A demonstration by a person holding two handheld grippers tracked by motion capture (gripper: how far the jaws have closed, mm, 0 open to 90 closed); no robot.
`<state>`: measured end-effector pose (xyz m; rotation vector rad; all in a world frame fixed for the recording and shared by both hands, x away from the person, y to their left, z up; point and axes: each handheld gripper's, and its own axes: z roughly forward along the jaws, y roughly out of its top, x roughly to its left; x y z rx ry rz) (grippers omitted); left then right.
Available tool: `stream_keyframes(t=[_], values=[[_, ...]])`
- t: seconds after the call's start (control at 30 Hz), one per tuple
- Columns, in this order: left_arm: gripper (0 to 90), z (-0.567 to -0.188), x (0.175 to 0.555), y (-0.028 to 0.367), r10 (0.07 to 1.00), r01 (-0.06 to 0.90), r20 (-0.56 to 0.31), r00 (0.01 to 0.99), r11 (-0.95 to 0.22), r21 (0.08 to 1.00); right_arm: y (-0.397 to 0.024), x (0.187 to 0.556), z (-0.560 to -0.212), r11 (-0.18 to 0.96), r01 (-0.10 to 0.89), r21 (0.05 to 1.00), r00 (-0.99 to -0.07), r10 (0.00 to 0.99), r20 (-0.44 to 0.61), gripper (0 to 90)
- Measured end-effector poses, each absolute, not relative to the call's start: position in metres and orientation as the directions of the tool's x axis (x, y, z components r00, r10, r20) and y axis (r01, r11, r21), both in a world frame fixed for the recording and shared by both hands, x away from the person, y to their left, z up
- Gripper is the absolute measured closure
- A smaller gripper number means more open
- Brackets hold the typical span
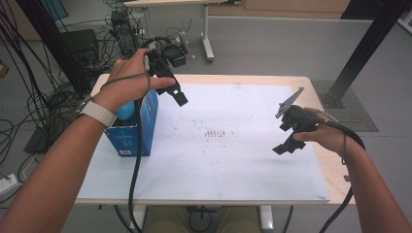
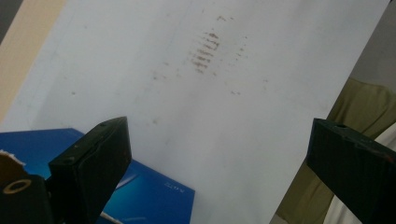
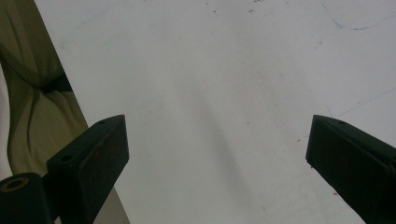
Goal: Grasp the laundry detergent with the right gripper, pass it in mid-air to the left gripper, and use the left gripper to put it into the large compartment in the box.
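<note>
1. The left gripper (image 1: 170,80) hangs above the table's far left, near 10 o'clock of the white sheet (image 1: 233,145), just beside the top of the blue box (image 1: 133,131).
2. Its jaws stand wide apart with nothing between them; in the left gripper view (image 2: 217,154) they frame bare sheet, with the box's blue face (image 2: 154,191) at 7 o'clock.
3. The blue box stands upright at the sheet's left edge, about 9 o'clock on the table (image 1: 204,78), open at the top; a light blue rounded thing (image 1: 127,110) sits inside it, partly hidden by the left wrist.
4. The right gripper (image 1: 287,141) hovers over the sheet near 3 o'clock, well apart from the box.
5. Its jaws are likewise spread and empty in the right gripper view (image 3: 217,154), above plain white sheet.
</note>
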<state>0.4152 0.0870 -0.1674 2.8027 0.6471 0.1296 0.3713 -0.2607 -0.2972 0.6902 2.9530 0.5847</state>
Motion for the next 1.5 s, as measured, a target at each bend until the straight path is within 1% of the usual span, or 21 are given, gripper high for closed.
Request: stream_keyframes(t=[0.13,0.33,0.47,0.83,0.97,1.5], values=[[7.3,-0.178,0.417,0.079,0.419,0.400,0.033,0.907,-0.884,0.241,-0.262,0.372,-0.296,0.822,0.425,0.378,-0.894,0.447,0.033,5.7],[7.3,-0.193,0.417,0.069,0.367,0.349,0.044,0.929,-0.910,0.226,-0.263,0.372,-0.299,0.821,0.427,0.379,-0.894,0.447,0.039,5.8],[7.3,-0.202,0.415,0.065,0.335,0.322,0.028,0.942,-0.921,0.219,-0.264,0.372,-0.300,0.820,0.430,0.378,-0.892,0.450,0.039,5.7],[7.6,-0.225,0.412,0.057,0.324,0.316,0.013,0.946,-0.929,0.190,-0.266,0.370,-0.302,0.812,0.435,0.390,-0.888,0.458,0.039,5.7],[7.7,-0.229,0.412,0.054,0.322,0.315,0.003,0.947,-0.929,0.192,-0.268,0.369,-0.303,0.811,0.436,0.389,-0.888,0.458,0.042,5.8],[7.8,-0.231,0.413,0.052,0.319,0.311,0.006,0.948,-0.930,0.193,-0.270,0.368,-0.305,0.806,0.441,0.395,-0.885,0.465,0.040,5.7]])
